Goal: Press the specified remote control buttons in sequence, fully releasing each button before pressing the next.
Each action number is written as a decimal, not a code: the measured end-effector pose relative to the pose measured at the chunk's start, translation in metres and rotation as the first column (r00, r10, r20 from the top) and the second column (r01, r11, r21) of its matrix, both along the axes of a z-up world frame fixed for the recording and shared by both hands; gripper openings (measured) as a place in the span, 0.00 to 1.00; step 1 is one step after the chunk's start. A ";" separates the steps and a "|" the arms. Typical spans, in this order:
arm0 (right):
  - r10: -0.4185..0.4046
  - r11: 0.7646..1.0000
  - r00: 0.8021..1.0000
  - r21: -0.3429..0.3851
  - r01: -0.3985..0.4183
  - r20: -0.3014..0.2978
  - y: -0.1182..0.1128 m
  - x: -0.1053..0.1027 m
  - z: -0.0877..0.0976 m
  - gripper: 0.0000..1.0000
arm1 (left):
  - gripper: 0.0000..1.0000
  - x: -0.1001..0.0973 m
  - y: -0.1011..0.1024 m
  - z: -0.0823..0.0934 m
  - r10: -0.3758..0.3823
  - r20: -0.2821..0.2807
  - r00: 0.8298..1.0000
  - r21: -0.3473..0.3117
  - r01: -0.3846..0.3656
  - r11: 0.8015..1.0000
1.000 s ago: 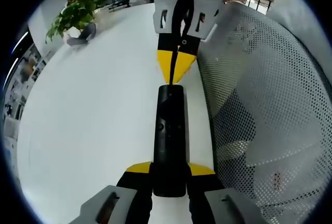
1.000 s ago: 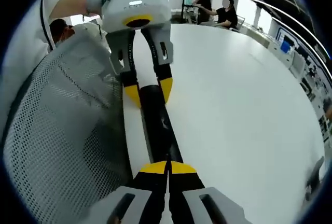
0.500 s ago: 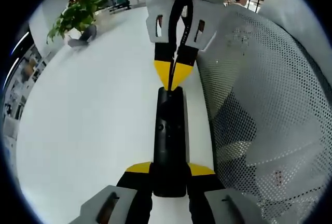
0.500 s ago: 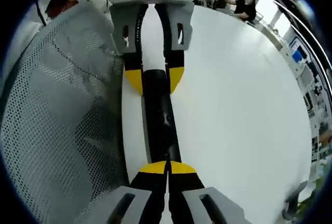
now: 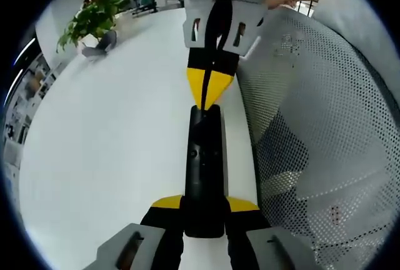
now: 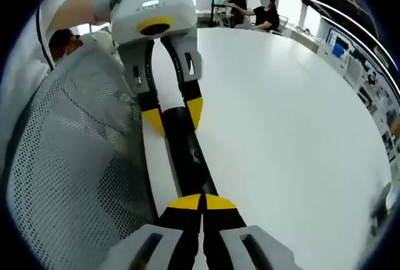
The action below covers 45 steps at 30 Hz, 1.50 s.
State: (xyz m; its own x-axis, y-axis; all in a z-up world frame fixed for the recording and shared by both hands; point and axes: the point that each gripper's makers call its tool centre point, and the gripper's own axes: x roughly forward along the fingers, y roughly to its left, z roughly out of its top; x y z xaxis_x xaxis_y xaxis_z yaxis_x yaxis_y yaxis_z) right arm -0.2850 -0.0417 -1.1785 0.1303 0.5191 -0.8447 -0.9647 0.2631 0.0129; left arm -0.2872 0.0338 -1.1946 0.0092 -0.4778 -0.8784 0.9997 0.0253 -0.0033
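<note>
Since half a second ago my right gripper [image 5: 209, 98] has lifted a little in the left gripper view: its yellow tips were sitting on the far end of the long black plastic remote control [image 5: 204, 167] and now they stand just above that end, slightly higher in the frame. The remote itself has not shifted.

My left gripper [image 5: 204, 210] pinches the near end of the remote between its two yellow-tipped jaws, at the bottom centre of the left gripper view. In the right gripper view I see the same hold from the other side, upper left of centre, with the left gripper's [image 6: 172, 117] jaws on both sides of the remote [image 6: 187, 154]. My right gripper's [image 6: 201, 202] jaws are pressed together into one point, holding nothing, at the bottom centre, over the end of the remote.

The remote lies on the round white table [image 5: 112, 132], close to its edge, and just beside it is the white perforated mesh chair back [image 5: 319, 120].

What can go wrong, I think: the closed point is narrow, so if I come down a little off centre it may slide off the button, or press a neighbouring one. If I press too hard against only one pinching hold, the remote may tip or slip toward the table edge. I cannot tell if the tips are fully free of the button, so a too early next press may not count as released.
</note>
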 end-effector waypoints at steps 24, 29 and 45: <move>-0.092 0.995 0.991 -0.026 0.095 0.099 0.000 0.002 -0.004 0.00 | 0.24 0.000 0.001 0.001 -0.003 0.000 1.000 -0.014 0.003 1.000; -0.056 0.994 0.981 -0.086 0.073 0.186 0.002 0.000 -0.004 0.00 | 0.24 -0.001 0.001 0.002 0.015 0.006 1.000 -0.012 -0.015 1.000; -0.145 0.989 0.978 -0.012 0.148 0.150 0.003 0.002 -0.003 0.00 | 0.24 -0.003 0.001 0.002 0.043 0.003 0.999 -0.010 -0.043 0.999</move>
